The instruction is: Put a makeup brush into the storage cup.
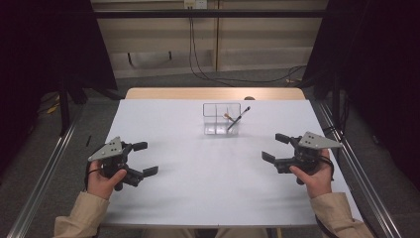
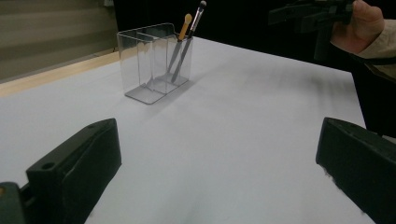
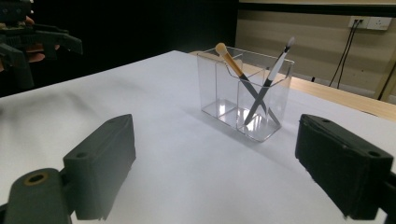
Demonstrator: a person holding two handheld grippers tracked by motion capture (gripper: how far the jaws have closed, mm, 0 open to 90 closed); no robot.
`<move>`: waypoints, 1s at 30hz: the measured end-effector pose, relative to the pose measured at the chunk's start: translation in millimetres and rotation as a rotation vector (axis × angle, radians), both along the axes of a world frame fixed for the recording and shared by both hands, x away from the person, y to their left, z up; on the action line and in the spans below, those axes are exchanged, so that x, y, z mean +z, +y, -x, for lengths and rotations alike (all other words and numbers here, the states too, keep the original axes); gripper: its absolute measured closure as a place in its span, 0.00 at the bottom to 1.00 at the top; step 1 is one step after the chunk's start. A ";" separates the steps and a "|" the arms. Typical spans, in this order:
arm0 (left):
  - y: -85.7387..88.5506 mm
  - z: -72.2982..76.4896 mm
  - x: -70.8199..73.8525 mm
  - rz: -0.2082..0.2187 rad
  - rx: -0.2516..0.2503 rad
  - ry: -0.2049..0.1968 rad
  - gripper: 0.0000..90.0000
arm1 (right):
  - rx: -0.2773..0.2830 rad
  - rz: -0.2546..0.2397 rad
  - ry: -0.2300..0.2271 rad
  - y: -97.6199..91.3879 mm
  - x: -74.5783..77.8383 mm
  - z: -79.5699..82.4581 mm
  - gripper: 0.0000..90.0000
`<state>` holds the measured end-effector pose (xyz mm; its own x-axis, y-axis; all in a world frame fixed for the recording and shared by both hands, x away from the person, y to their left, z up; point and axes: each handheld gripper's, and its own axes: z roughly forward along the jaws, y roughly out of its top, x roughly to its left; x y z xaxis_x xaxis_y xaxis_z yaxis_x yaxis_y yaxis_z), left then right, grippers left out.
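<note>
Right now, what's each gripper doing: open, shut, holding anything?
Left gripper: open, holding nothing, over the table.
Right gripper: open, holding nothing, short of the clear organizer with two brushes.

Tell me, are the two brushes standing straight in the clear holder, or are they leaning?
Leaning. The two brushes cross each other inside one compartment of the clear holder, their heads resting against its rim.
</note>
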<state>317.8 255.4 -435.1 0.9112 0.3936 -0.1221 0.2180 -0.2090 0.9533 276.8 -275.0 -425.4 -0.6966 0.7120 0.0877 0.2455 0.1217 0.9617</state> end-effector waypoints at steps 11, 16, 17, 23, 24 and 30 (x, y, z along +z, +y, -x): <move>-0.2 -0.5 -0.5 -0.003 0.000 0.000 0.00 | -0.014 0.005 0.008 -10.0 -3.7 8.9 0.13; 0.1 -0.1 -0.4 -0.001 0.002 -0.003 0.00 | -0.019 0.009 0.007 -13.9 -4.8 13.6 0.13; 0.2 0.0 -0.4 -0.001 0.002 -0.003 0.00 | -0.018 0.010 0.007 -14.6 -5.2 14.4 0.13; 1.0 -0.1 -0.4 0.000 0.005 -0.004 0.00 | -0.018 0.009 0.013 -16.8 -7.8 17.0 0.13; 1.2 -0.1 -0.5 0.001 0.006 -0.004 0.00 | -0.019 0.013 0.013 -16.9 -8.2 17.1 0.13; 3.5 1.3 -1.0 -0.001 0.011 -0.002 0.00 | -0.010 0.018 0.011 -13.8 -9.1 17.1 0.13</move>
